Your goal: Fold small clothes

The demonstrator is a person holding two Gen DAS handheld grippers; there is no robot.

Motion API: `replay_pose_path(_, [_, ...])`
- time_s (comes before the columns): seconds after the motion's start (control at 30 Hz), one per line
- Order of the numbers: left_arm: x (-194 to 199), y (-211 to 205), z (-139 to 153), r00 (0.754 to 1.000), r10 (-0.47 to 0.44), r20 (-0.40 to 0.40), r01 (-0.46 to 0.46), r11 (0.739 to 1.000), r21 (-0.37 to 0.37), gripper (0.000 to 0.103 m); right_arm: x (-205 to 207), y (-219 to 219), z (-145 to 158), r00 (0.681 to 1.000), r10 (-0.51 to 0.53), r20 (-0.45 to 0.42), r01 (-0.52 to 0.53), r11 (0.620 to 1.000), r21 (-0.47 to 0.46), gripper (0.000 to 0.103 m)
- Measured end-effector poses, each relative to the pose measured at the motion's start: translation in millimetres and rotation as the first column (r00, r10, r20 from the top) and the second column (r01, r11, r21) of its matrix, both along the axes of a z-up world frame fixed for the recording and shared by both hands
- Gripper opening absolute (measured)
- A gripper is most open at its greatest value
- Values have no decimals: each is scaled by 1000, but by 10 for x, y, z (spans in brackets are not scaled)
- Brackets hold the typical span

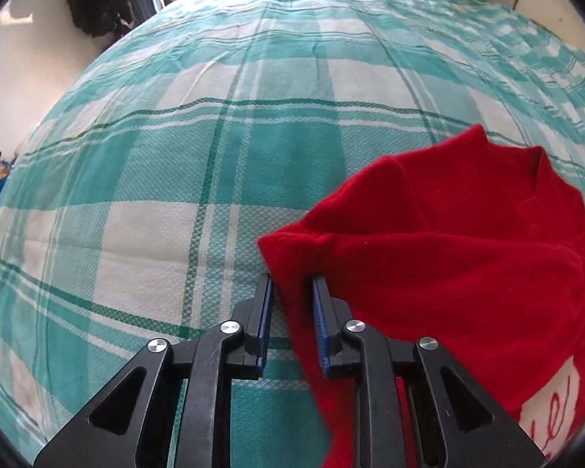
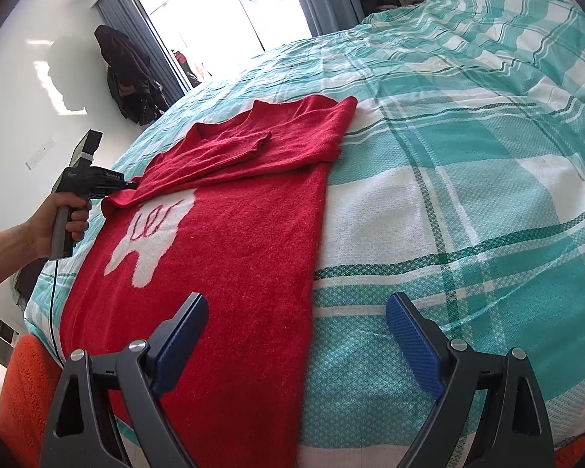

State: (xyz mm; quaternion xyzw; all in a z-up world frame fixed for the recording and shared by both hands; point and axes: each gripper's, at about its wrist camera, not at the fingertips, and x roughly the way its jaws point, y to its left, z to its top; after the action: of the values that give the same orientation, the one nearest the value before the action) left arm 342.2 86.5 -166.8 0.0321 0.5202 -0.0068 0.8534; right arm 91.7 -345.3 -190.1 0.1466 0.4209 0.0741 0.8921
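A red sweater with a white motif lies on the teal plaid bed cover, its sleeves folded across the chest. My left gripper is shut on a fold of the red sweater at its left edge, lifting it slightly; it also shows in the right wrist view, held by a hand. My right gripper is open and empty, hovering over the sweater's lower right edge, its left finger above the red cloth.
The bed cover spreads wide to the left and far side. Dark clothes hang on the wall by the window. An orange cushion sits at the bed's near left corner.
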Motion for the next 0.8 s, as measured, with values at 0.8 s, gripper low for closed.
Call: replay_pose_path(0.8, [-2096,-51,415,983,-45,178,70,988,-134,80,-141,352,277,985,143,101,-127,980,-151,92])
